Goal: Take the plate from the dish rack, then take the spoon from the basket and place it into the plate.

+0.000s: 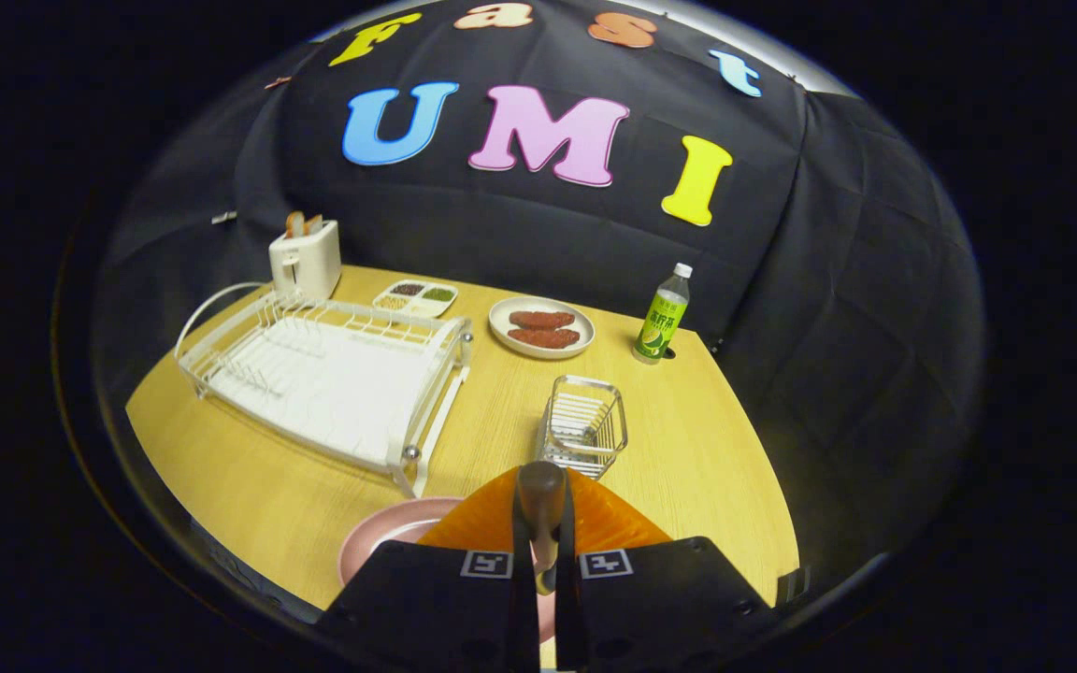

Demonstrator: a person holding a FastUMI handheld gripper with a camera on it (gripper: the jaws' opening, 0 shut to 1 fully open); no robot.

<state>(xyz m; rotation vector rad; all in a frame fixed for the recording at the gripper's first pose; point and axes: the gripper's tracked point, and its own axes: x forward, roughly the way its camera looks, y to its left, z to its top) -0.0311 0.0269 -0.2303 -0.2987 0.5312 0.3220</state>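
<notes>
The gripper point(543, 537) is closed on the brown handle of a spoon point(541, 495), both fingers point(464, 598) pressing it between them, the handle's rounded end poking up just ahead. Beneath the fingers, at the near edge of the light wooden tabletop point(688, 458), lies a round pink plate point(389, 542). Just beyond stands a small wire basket point(583, 425). A white wire dish rack point(333, 374) fills the left side. Along the far edge sit a white toaster point(305, 257), a divided tray point(415, 297), a white plate with reddish food point(541, 327) and a green bottle point(662, 318).
</notes>
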